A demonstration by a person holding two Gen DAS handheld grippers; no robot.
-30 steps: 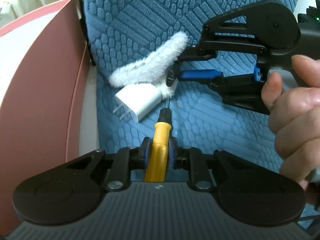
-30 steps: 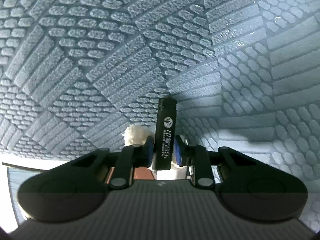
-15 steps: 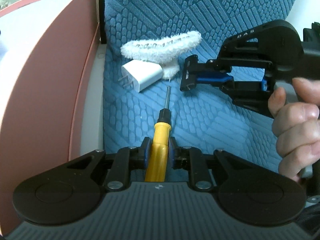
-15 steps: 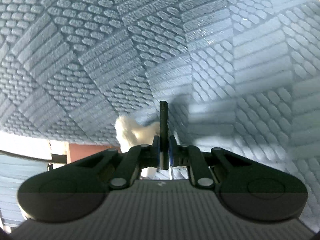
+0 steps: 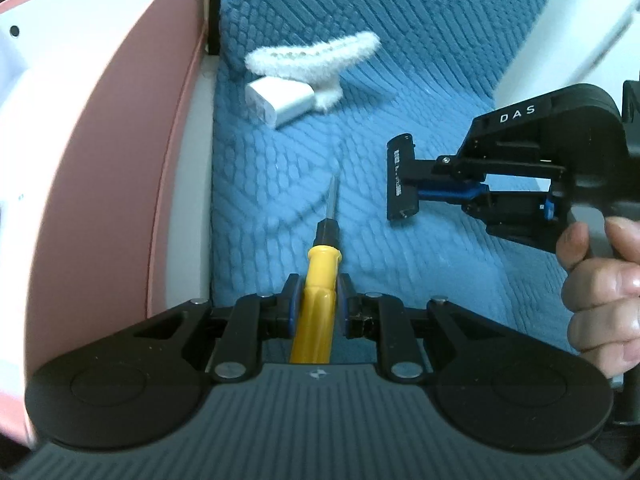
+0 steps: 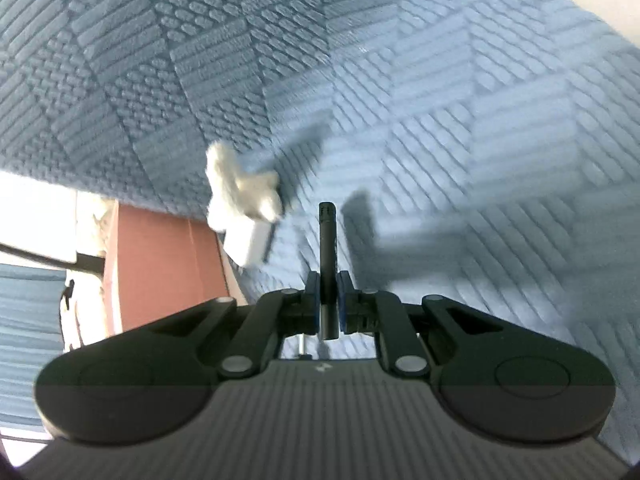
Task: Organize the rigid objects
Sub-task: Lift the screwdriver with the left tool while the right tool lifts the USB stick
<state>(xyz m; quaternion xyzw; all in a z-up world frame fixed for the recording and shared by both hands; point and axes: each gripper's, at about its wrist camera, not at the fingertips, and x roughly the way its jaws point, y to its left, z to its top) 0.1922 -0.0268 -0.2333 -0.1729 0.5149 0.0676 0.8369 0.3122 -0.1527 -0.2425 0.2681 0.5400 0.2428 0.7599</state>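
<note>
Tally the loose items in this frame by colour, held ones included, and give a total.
White: 2, the charger and the fluffy pad, both lying on the blue mat.
Yellow: 1, the screwdriver clamped in the left gripper.
Black: 1, the lighter clamped in the right gripper.
Total: 4

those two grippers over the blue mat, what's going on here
A person holds a gripper in each hand above a blue textured mat. The left gripper is shut on a yellow-handled screwdriver, tip pointing forward. The right gripper is shut on a flat black lighter, lifted clear of the mat. A white charger plug and a fluffy white pad lie on the mat beside a pink box.
</note>
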